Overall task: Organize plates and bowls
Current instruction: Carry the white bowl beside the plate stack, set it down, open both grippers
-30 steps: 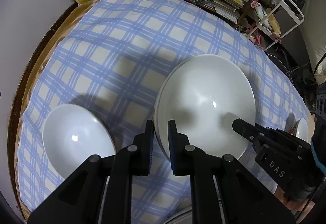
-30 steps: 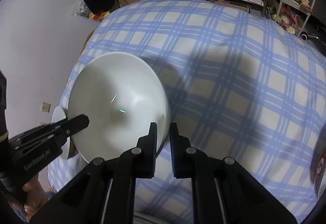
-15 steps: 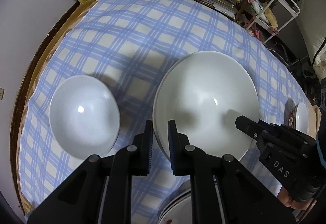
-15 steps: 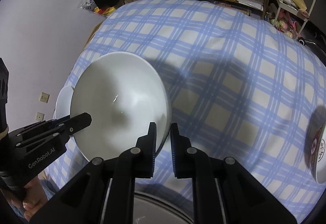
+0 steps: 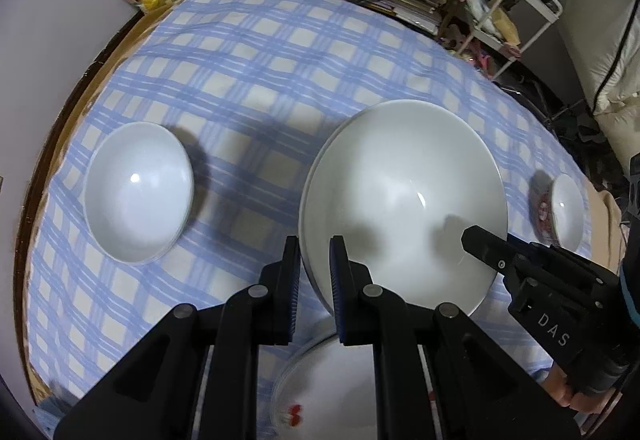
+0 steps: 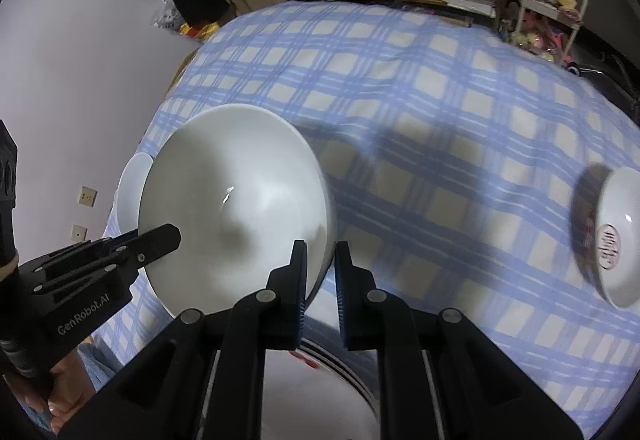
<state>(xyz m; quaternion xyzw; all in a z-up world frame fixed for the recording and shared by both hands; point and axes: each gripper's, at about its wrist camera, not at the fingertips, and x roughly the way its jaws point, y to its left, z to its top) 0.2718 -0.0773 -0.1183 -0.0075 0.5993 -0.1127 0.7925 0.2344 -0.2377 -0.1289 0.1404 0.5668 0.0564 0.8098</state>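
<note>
Left claw [image 5: 314, 272] and right claw [image 6: 321, 274] are each pinching the large white bowl's [image 5: 404, 199] rim — uneven lifting risks it slipping onto the plates [image 5: 320, 380] below.

Tablecloth [image 5: 256, 51] blue-and-cream plaid, crossed blue stripes over pale squares. Large bowl [image 5: 404, 199] plain glossy white inside and out. Smaller bowl [image 5: 138, 195] white with a faint bluish cast. Patterned bowl [image 6: 616, 236] white inside with a small red mark at the bottom, dark outside with reddish print. Plate [image 5: 324, 392] white with small red marks. Left gripper [image 5: 314, 272] and right gripper [image 6: 320, 276] black, pads dark blue; white lettering on both bodies. Table edge [image 5: 60, 127] brown wood.
</note>
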